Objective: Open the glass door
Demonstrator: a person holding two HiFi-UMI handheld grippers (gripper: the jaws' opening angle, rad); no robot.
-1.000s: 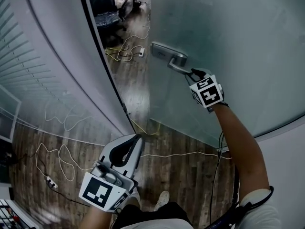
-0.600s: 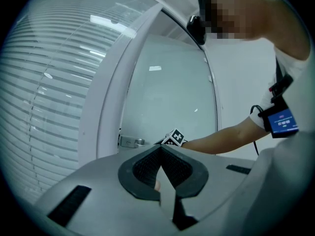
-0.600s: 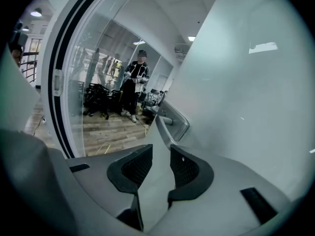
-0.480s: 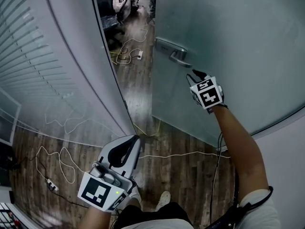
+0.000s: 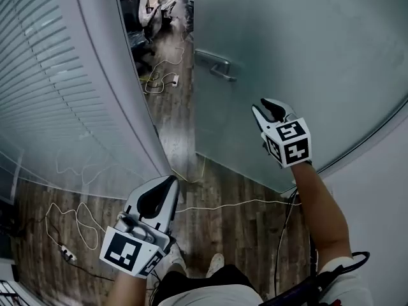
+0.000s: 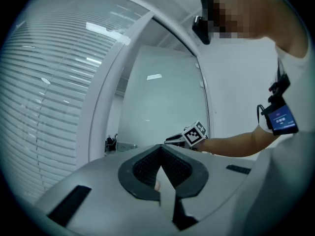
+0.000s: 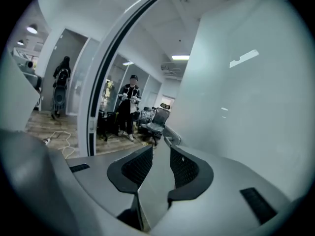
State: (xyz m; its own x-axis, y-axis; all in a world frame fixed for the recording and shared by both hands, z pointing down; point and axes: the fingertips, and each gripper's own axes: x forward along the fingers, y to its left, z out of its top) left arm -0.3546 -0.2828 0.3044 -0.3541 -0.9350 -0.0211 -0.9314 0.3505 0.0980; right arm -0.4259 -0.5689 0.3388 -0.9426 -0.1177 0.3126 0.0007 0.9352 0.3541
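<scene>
Standing ajar, door lies ahead-right, gap along its left edge | right claw partly spread, empty, clear of handle | left claw closed, empty, low | likely heavy, rigid, slick, breakable glass: grip the metal handle, not the pane

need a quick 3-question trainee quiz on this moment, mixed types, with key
1. True or false: the right gripper is clamped on the door handle.
2. The glass door is: A) shut flush against its frame; B) ajar; C) lifted off and lying flat.
3. Fill in: the gripper whose fingers are together is the ___ one.

Key
1. False. It hangs clear of the handle, fingers apart with nothing between them.
2. B.
3. Left: the left gripper, held low in front of the person.
</scene>
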